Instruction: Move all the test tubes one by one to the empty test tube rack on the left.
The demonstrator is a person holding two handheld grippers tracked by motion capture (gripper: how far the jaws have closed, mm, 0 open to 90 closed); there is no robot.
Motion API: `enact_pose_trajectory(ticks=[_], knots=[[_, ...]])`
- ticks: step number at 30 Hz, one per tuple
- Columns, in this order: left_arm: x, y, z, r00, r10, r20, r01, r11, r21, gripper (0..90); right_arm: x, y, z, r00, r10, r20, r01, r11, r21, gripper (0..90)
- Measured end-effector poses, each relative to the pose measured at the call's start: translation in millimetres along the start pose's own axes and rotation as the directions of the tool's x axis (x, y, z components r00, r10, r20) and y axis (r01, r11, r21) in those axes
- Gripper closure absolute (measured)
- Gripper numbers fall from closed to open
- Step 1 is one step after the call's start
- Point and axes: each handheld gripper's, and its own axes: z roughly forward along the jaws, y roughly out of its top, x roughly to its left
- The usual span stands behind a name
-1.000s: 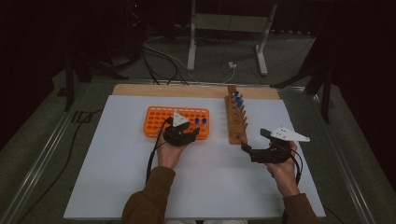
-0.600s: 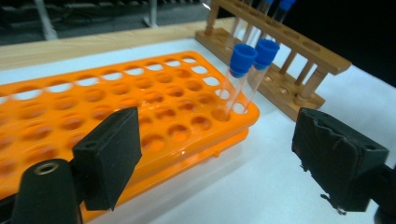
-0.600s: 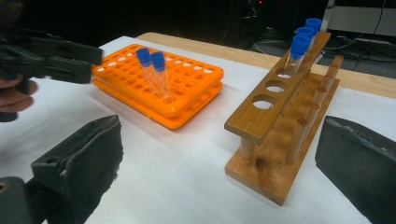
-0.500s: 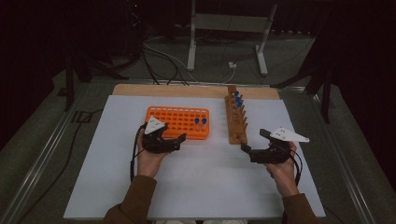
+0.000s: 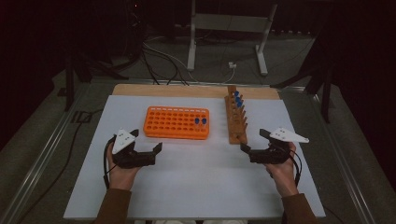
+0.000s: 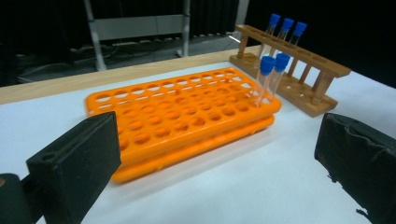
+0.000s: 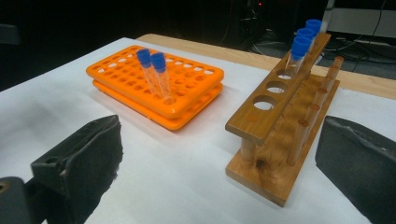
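Both the left gripper (image 5: 158,150) and right gripper (image 5: 252,142) are being held wide open and empty, the left's jaws having just been opening, since two blue-capped tubes (image 5: 200,122) are standing in the orange rack (image 5: 176,122) and three are waiting in the wooden rack (image 5: 236,119)

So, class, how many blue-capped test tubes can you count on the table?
5. Two stand side by side in the orange rack at and; three stand in the wooden rack at and.
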Motion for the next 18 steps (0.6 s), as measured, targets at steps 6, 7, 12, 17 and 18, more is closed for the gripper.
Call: enact_pose_trajectory(ticks=[6, 7, 12, 17, 18], knots=[[6.2, -4.4, -5.8, 0.9994, -0.014, -0.033, 0.014, 0.9999, -0.005, 1.3, 1.8, 1.2, 0.8, 1.0, -0.005, 0.006, 0.005, 1.0, -0.001, 0.6], [6.2, -5.9, -6.5, 0.9992, -0.017, -0.035, 0.017, 0.9998, -0.006, 0.9, 2.3, 1.7, 0.5, 0.9999, -0.009, 0.008, 0.009, 1.0, -0.003, 0.7], [6.6, -8.2, -9.6, 0.9985, -0.028, -0.047, 0.028, 0.9996, -0.01, 0.9, 5.2, 8.7, 1.2, 0.9997, -0.017, 0.018, 0.017, 1.0, -0.007, 0.7], [4.9, -7.3, -9.7, 0.9984, -0.025, -0.051, 0.024, 0.9995, -0.021, 0.9, 4.8, 26.9, 4.3, 0.9992, -0.011, 0.039, 0.013, 0.999, -0.036, 0.7], [4.4, -7.4, -9.6, 0.9983, -0.023, -0.054, 0.022, 0.9995, -0.021, 0.9, 3.7, 32.5, 6.7, 0.9986, -0.016, 0.05, 0.018, 0.999, -0.037, 0.7]])
